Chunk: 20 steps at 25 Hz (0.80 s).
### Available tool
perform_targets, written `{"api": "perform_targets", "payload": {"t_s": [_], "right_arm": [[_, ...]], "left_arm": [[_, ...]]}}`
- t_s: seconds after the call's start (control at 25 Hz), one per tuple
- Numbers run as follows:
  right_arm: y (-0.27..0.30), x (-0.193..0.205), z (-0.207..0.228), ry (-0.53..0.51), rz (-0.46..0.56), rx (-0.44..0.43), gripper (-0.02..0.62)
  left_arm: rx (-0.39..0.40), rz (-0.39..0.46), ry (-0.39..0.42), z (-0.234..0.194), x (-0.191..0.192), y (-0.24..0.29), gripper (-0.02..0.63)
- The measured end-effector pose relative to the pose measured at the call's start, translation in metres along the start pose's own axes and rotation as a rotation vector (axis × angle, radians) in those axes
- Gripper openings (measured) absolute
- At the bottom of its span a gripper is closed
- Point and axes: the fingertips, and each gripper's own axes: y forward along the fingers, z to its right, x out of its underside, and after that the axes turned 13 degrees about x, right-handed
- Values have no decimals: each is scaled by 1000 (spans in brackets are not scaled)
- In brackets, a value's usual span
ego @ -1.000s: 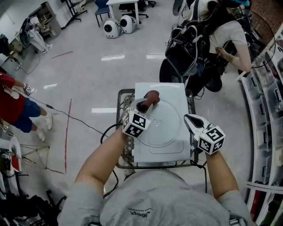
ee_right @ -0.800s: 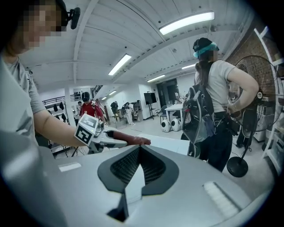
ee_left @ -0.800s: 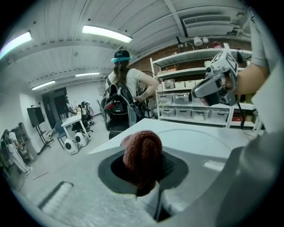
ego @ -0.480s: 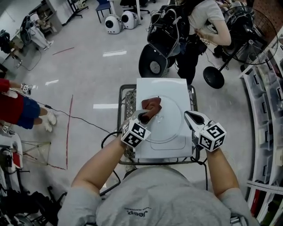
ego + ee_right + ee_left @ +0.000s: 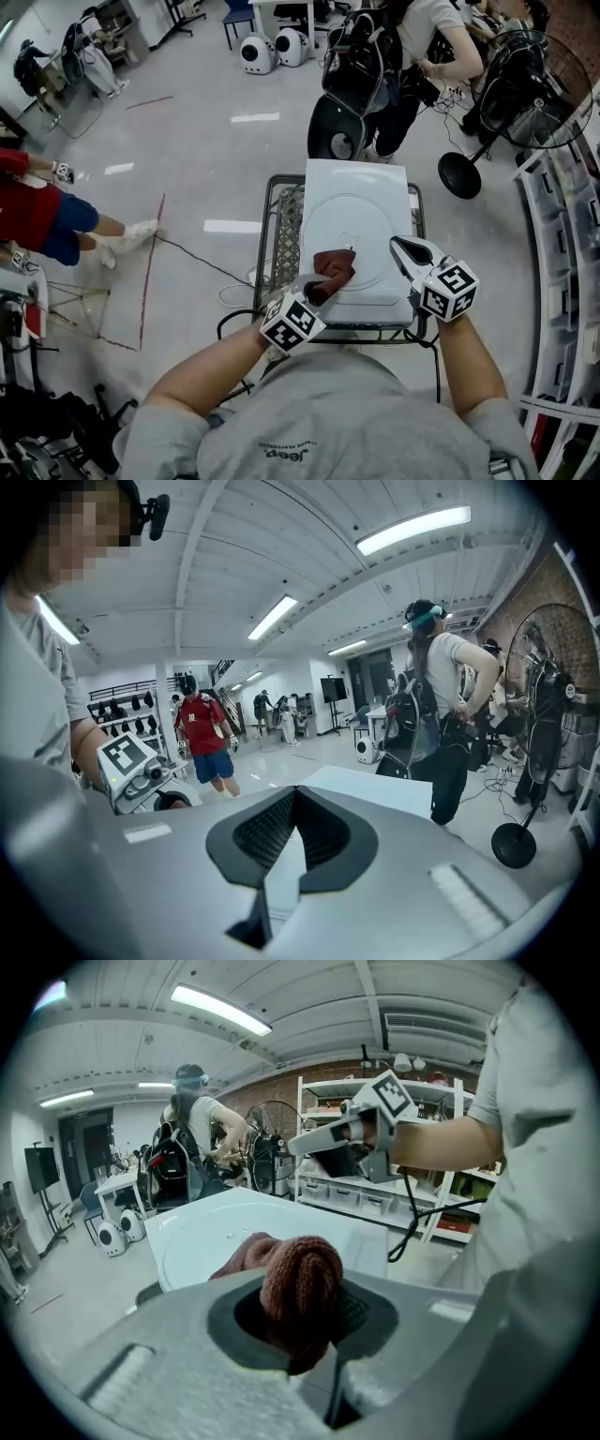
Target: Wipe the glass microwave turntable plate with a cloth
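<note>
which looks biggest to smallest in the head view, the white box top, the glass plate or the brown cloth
1. white box top
2. glass plate, lying within it
3. brown cloth, clearly smallest

the lower end of the brown knitted cloth (image 5: 298, 1274) is buried between the left gripper's (image 5: 300, 1321) jaws. in the head view, cloth and gripper cover the near left rim of the round clear glass plate (image 5: 361, 225). the right gripper (image 5: 281, 855) shows a narrow jaw gap; whether the plate's clear rim sits in it cannot be told. the black wire cart (image 5: 281, 216) lies mostly hidden under the white microwave (image 5: 361, 178).
</note>
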Motion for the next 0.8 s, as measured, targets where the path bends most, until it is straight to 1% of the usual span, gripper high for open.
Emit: {"api": "perform_targets", "payload": {"t_s": [0.24,0.36,0.44,0.52,0.68,0.8], "right_arm": [[-10,-3,-10,-10,12,-1,9],[-14,-3,-9,-4,16,9,9],[-18,-4,-5,2,21,18,9],[-22,-3,1,9,24,29,9],[-28,7,15,29,17,55,9],[-31,13,30,45,9,75,9]], "left_arm": [[81,-1,-29,44,8,-5,69],[77,19,-21,46,-1,-9,69],[41,59,-19,32,-20,-18,70],[-11,108,-2,10,-45,-27,69],[-140,183,40,-51,-87,-33,70],[-225,204,78,-99,-116,-23,70]]}}
